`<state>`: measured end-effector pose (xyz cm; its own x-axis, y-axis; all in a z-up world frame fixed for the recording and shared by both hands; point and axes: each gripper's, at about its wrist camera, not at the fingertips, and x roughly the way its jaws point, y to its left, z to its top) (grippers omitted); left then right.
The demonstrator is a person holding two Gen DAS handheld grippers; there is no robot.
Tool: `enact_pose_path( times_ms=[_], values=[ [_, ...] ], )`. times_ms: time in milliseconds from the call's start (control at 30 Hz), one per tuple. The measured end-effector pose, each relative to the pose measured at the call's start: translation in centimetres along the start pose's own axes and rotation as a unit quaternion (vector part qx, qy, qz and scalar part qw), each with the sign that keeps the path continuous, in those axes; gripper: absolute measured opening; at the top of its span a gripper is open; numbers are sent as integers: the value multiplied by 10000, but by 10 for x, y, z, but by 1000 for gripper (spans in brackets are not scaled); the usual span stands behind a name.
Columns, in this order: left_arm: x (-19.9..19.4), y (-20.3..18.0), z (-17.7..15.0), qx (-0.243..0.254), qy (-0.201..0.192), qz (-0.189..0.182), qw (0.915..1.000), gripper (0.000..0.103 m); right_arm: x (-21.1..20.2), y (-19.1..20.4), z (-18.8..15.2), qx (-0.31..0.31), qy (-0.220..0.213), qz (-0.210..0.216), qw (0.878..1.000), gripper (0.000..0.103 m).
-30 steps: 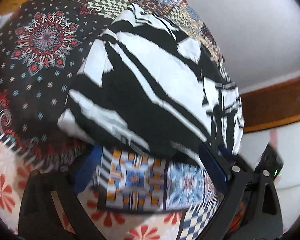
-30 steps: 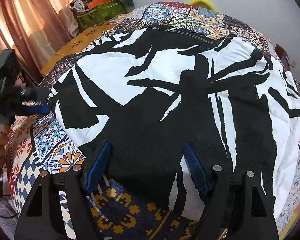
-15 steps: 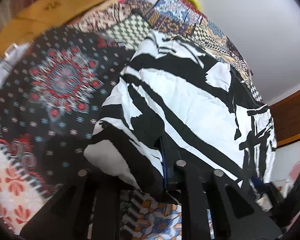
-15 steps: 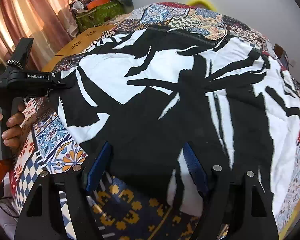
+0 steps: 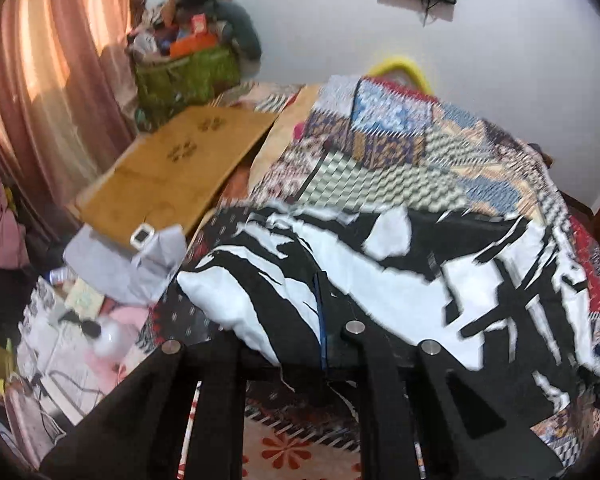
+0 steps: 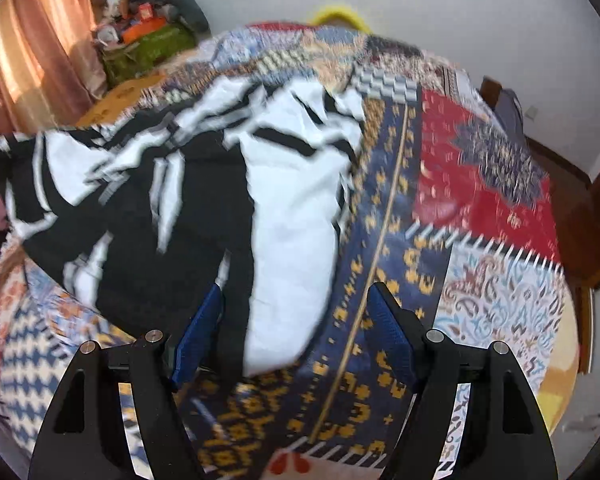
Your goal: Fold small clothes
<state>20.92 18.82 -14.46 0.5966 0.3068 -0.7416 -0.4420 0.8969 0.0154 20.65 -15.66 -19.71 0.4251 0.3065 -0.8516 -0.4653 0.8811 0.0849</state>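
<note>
Patchwork quilt (image 6: 480,200) covers the bed, with the black-and-white garment (image 5: 400,280) spread on it. Tilted downward, the left gripper (image 5: 320,328) is closing, pinching the garment's near edge. Also angled down, the right gripper (image 6: 296,328) hangs spread, straddling the garment's corner ungrasped.

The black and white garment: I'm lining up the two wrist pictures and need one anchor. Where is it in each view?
Left wrist view: the black and white garment spans the centre and right, its near edge pinched in the left gripper.
Right wrist view: the garment fills the left and centre, its white corner lying between the open fingers of the right gripper.
Shared landmark: the green bag by the curtain, upper left in both.
</note>
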Motion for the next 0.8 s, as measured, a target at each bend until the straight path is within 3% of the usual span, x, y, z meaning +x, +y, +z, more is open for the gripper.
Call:
enact_pose_path(
  times_ms=[100,200,300,433,533,667,800],
  values=[
    [-19,-28,16,184,-297,-180,9992,12,11,0,-5,9,111,118,9999,72],
    [-41,-74,33,471,-564,-598,9955,12,14,-3,-6,144,116,284,9994,72],
    [-62,-127,39,823,-736,-1097,9878,10,15,-8,-7,237,102,407,9988,72],
    [-77,-202,26,1376,-680,-1866,9704,9,12,-7,-9,283,69,460,9985,72],
    [-69,-251,-1,1823,-357,-2314,9550,9,12,-10,-10,301,62,504,9983,72],
    [-46,-276,-39,2181,332,-2702,9372,8,12,-12,-10,323,54,576,9978,72],
    [-23,-278,-61,2225,892,-2756,9309,8,10,-13,-11,349,29,640,9973,72]
  ],
)
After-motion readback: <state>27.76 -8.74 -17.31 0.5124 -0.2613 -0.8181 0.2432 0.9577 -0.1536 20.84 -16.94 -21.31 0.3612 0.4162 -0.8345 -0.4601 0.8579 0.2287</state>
